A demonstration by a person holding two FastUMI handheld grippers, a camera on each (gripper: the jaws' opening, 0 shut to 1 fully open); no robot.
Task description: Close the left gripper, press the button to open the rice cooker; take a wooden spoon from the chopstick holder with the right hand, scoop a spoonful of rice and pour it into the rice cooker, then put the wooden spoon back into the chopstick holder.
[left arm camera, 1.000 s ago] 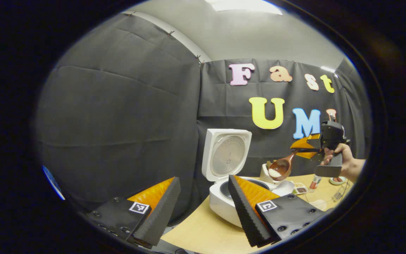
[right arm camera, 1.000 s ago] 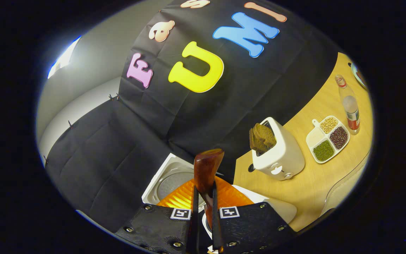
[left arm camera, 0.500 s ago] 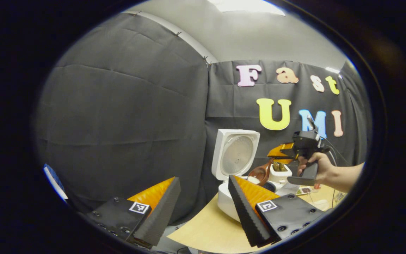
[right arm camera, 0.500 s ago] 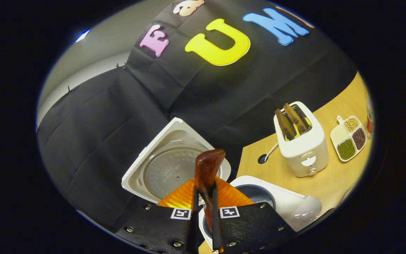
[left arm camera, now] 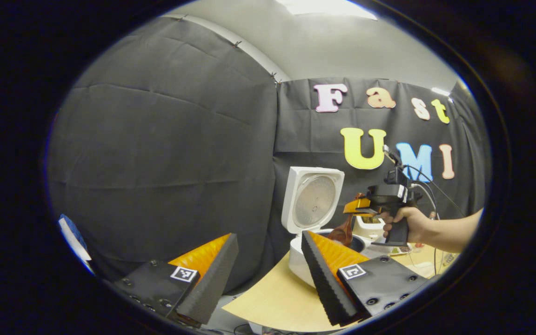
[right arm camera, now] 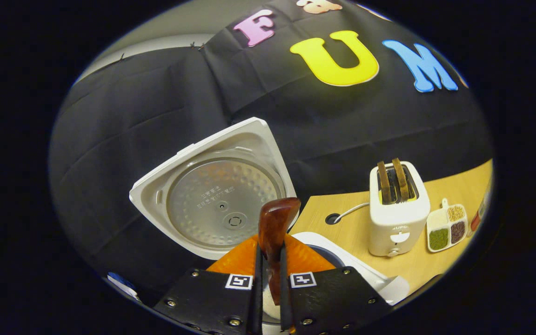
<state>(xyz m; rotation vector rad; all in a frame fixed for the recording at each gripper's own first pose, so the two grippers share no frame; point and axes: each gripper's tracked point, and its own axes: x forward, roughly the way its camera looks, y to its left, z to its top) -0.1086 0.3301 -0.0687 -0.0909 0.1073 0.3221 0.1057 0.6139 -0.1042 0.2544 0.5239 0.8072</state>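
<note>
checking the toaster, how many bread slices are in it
2: both stand upright in the toaster, one slice in its left slot, the other slice in its right slot.

No wording can be read. Fine print crosses the inner plate of the rice cooker lid (right arm camera: 217,195), at 9 o'clock from the toaster (right arm camera: 398,218), whose front bears a small mark; both are too small to make out. Square black-and-white coded tags sit on the right gripper (right arm camera: 268,251) and left gripper (left arm camera: 269,235).

The left gripper view looks across from farther off, the right gripper view from close above, both showing the rice cooker (left arm camera: 312,211) (right arm camera: 212,195).
</note>
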